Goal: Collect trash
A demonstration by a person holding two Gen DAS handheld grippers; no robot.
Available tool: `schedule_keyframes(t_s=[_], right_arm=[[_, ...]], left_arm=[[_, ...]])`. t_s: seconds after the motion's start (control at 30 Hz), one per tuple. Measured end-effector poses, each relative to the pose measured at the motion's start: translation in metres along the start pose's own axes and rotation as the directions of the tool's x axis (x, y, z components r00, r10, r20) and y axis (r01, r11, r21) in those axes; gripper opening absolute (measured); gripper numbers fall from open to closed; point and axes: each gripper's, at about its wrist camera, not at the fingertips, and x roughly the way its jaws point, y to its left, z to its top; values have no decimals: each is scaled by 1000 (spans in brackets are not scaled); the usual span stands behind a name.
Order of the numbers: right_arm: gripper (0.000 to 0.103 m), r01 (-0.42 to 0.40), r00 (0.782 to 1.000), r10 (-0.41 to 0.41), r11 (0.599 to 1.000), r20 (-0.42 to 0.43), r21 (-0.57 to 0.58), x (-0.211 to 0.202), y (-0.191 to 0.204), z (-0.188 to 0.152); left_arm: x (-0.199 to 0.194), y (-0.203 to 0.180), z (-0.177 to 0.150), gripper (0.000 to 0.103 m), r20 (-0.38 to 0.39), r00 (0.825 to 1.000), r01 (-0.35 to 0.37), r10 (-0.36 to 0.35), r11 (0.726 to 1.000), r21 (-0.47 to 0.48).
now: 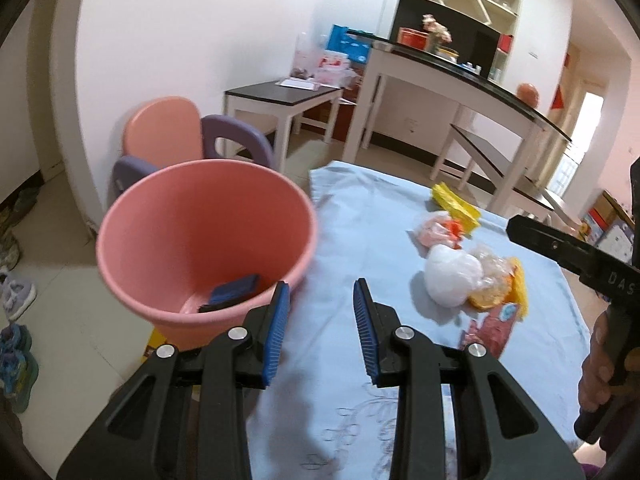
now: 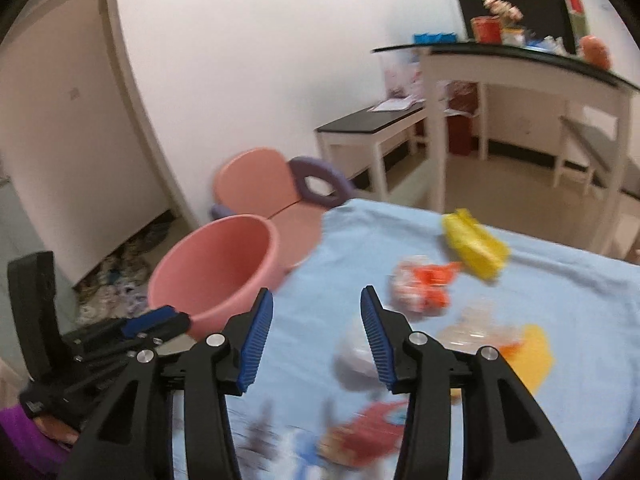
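Left wrist view shows the left tool (image 1: 321, 330) gaping with nothing between its pads, hanging at the near rim of the pink bucket (image 1: 168, 216), which stands off the left edge of the bench (image 1: 360, 220) and already holds a dark blue scrap (image 1: 234, 291). Right of the bucket, the trash lies on the cloth: a white wad (image 1: 452, 278), a red-and-white wrapper (image 1: 438, 232) and a yellow wrapper (image 1: 456, 200) farther back. From the right wrist view, the right tool (image 2: 316, 338) is likewise parted and empty, and the white wad (image 2: 354, 354) sits just ahead and right of it, so the right hand looks nearer.
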Motion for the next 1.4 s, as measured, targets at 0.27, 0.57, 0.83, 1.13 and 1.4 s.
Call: schedule_keyframes(t_s=[0.27,0.57,0.83,1.13,1.4], right_arm=[[51,178,984,-178,983,18,-46,-27,-37,-26],[57,264,963,-264,964,-61,-2,-24,-82,-61],[57,254,959,-252,967,-129,-2,1,-94,-69],[22,254,950,-242,966,-196,39,21,-109,-74],[10,231,963,-209,966,-172,118,4,-122,-77]], left_arm=[[10,-32,-3,33,-30,998,58,-56,995,79],[25,-58,-6,33,-81,992,110,-101,987,119],[38,-78,-14,33,-173,969,201,-178,971,129],[50,-105,-29,33,-272,932,295,-239,937,187],[63,-116,-38,33,-337,912,312,-232,927,207]])
